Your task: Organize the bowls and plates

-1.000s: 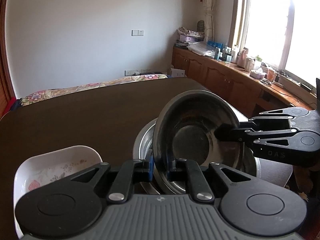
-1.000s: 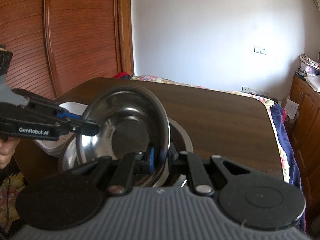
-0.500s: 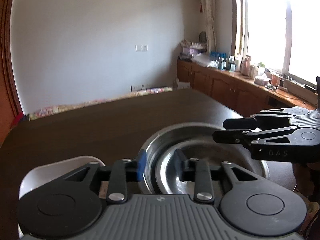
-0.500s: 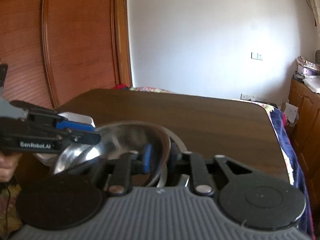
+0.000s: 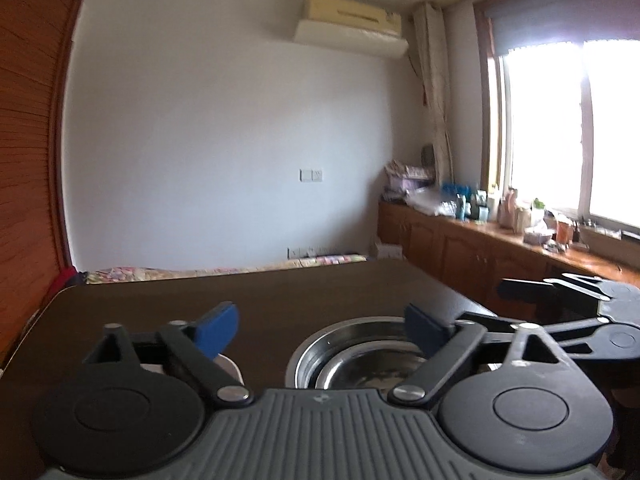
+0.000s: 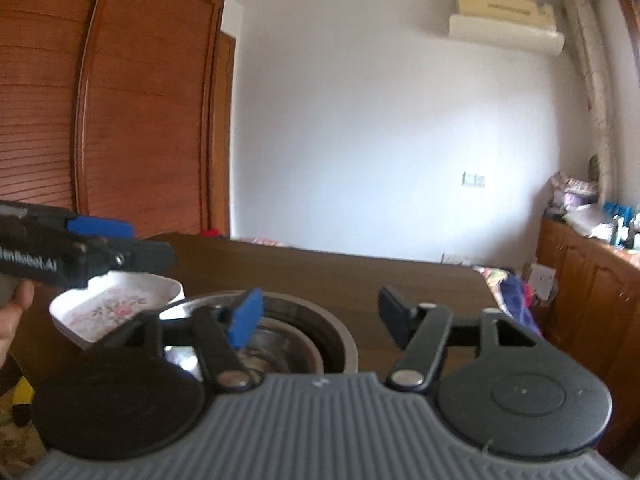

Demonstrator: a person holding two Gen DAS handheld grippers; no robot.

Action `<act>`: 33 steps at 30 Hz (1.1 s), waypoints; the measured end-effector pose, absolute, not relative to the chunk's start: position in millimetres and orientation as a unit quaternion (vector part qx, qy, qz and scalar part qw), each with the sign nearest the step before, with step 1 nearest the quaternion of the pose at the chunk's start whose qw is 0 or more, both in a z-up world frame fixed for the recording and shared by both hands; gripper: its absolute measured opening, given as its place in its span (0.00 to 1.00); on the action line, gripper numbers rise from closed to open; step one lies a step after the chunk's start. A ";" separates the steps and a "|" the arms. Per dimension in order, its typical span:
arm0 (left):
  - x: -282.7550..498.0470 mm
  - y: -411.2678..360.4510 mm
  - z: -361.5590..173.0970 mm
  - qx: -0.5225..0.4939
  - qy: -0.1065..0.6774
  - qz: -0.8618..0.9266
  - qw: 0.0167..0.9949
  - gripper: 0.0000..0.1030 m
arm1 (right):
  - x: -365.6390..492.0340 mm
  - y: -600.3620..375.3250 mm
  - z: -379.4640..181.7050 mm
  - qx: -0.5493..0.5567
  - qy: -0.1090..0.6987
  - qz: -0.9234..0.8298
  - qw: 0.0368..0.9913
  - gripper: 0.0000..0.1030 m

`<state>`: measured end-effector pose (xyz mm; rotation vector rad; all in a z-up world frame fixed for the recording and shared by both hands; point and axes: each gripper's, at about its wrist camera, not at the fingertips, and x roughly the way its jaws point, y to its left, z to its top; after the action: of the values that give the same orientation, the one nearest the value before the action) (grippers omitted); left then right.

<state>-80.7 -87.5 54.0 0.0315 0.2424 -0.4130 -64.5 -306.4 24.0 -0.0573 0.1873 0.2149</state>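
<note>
A small steel bowl (image 5: 372, 364) lies nested inside a larger steel bowl (image 5: 316, 344) on the dark wooden table (image 5: 280, 292). The nested bowls also show in the right wrist view (image 6: 288, 340). A white flowered dish (image 6: 116, 304) sits left of them; only its rim (image 5: 230, 364) shows in the left wrist view. My left gripper (image 5: 322, 326) is open and empty above the bowls' near edge. My right gripper (image 6: 320, 312) is open and empty above the bowls. Each gripper shows in the other's view, the right one (image 5: 568, 312) and the left one (image 6: 92, 248).
A wooden wardrobe (image 6: 112, 120) stands behind the table's left side. A low wooden cabinet (image 5: 480, 248) with clutter runs under the window at the right. A bed with a flowered cover (image 5: 224, 270) lies past the table's far edge.
Both grippers were shut on the small steel bowl and lowered it into the larger bowl. Both have let go, opened wide and lifted; the cameras tilted up.
</note>
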 end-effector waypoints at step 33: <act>-48.7 -73.5 2.3 -0.042 0.212 -0.220 0.951 0.31 | -38.8 -333.9 -24.4 0.092 0.162 0.120 0.975 0.65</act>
<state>-48.7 -73.5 2.3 -0.0862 0.4318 -0.4472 -38.8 -333.9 -24.4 0.1863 0.3258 0.2413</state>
